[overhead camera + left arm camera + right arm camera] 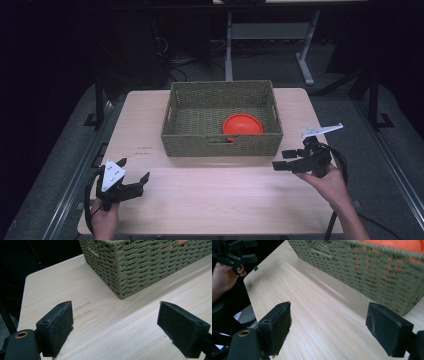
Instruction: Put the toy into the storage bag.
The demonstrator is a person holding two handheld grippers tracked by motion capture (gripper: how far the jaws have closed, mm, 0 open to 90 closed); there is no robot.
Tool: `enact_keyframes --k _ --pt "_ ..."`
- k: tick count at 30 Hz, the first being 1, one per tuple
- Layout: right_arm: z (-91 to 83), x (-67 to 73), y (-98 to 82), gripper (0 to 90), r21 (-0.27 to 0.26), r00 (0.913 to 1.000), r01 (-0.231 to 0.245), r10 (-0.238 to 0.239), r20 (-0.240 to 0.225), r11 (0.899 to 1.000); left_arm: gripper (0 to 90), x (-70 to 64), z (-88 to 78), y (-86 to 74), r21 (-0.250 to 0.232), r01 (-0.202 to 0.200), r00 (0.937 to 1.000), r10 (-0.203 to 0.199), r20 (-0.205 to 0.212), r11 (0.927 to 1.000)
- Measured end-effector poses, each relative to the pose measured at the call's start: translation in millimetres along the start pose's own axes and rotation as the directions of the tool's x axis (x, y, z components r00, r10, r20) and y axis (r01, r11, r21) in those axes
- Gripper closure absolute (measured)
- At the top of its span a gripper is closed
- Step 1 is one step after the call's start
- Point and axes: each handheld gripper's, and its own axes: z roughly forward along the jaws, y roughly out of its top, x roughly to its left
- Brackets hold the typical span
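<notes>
Woven basket (pixel 222 141) sits at the middle of the wooden table (pixel 215 200), toward its far side, with both grippers on the near side of it. Inside the basket lies one orange bowl (pixel 242 124), at the right of the basket's floor and close to the near wall; in the right gripper view its orange shows above the rim and through the gaps of the weave.

The left gripper (pixel 131 176) hovers near the table's near left corner, held in a hand (pixel 104 216) that comes in from the bottom edge. Its jaws stand wide apart with nothing between them; in the left gripper view bare tabletop fills the gap, and the basket's corner is ahead, well apart from the pads.

The right gripper (pixel 281 160) is held just beside the basket's near right corner, its jaws pointing left along the basket's near wall. These jaws are also spread wide and hold nothing; in the right gripper view the basket wall stands close beyond the right pad (pixel 387 331), but whether they touch I cannot tell.
</notes>
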Motion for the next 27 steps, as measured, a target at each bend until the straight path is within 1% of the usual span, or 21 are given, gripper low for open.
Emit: enact_keyframes --k 2,3,6,7,10,11,17,19,21,25,27 --pt "1.6 -4.0 -6.4 19.4 0.000 0.9999 -0.017 0.017 -0.003 1.000 12.8 0.0 0.3 0.1 0.002 0.000 1.0000 0.000 0.001 1.0000" --pt "1.6 -4.0 -6.4 19.4 0.000 0.9999 -0.017 0.017 -0.003 1.000 12.8 0.0 0.5 0.1 0.002 0.000 1.0000 0.000 0.000 1.0000" --pt "2.1 -6.6 -13.1 19.5 -0.004 0.9993 -0.037 0.037 -0.009 0.999 12.8 -0.2 0.2 0.2 0.002 -0.003 1.0000 0.003 0.000 1.0000" --pt "2.2 -7.2 -14.7 19.6 -0.009 0.9993 -0.035 0.035 -0.010 0.999 12.8 -0.2 0.2 0.3 0.002 -0.004 1.0000 0.004 -0.001 1.0000" --pt "1.5 -10.7 -23.0 19.5 -0.012 0.9985 -0.055 0.054 -0.010 0.998 12.8 0.0 0.5 -0.1 0.003 -0.001 1.0000 0.001 -0.001 1.0000" --pt "1.5 -10.7 -23.0 19.5 -0.012 0.9985 -0.055 0.054 -0.010 0.998 12.8 0.0 0.5 -0.1 0.003 -0.001 1.0000 0.001 -0.001 1.0000" --pt "-1.2 -17.7 -36.8 19.4 -0.017 0.9962 -0.086 0.086 0.005 0.996 12.8 -0.4 0.3 0.2 0.002 -0.004 1.0000 0.004 -0.001 1.0000" --pt "-1.5 -19.3 -39.2 19.4 -0.018 0.9959 -0.090 0.091 0.009 0.996 12.8 -0.2 0.4 0.1 0.004 -0.004 1.0000 0.004 -0.001 1.0000" --pt "-1.5 -21.1 -43.8 19.4 -0.011 0.9947 -0.099 0.099 0.026 0.995 12.8 -0.2 1.0 0.1 0.004 0.001 1.0000 -0.001 0.000 1.0000" --pt "-1.3 -25.3 -53.9 19.3 -0.019 0.9939 -0.107 0.107 0.027 0.994 12.8 -0.9 1.1 0.4 0.003 -0.005 1.0000 0.005 0.001 1.0000" --pt "-2.0 -26.9 -58.7 19.2 -0.023 0.9921 -0.123 0.123 0.025 0.992 12.8 -1.0 1.2 0.3 0.004 -0.004 1.0000 0.004 0.002 1.0000"
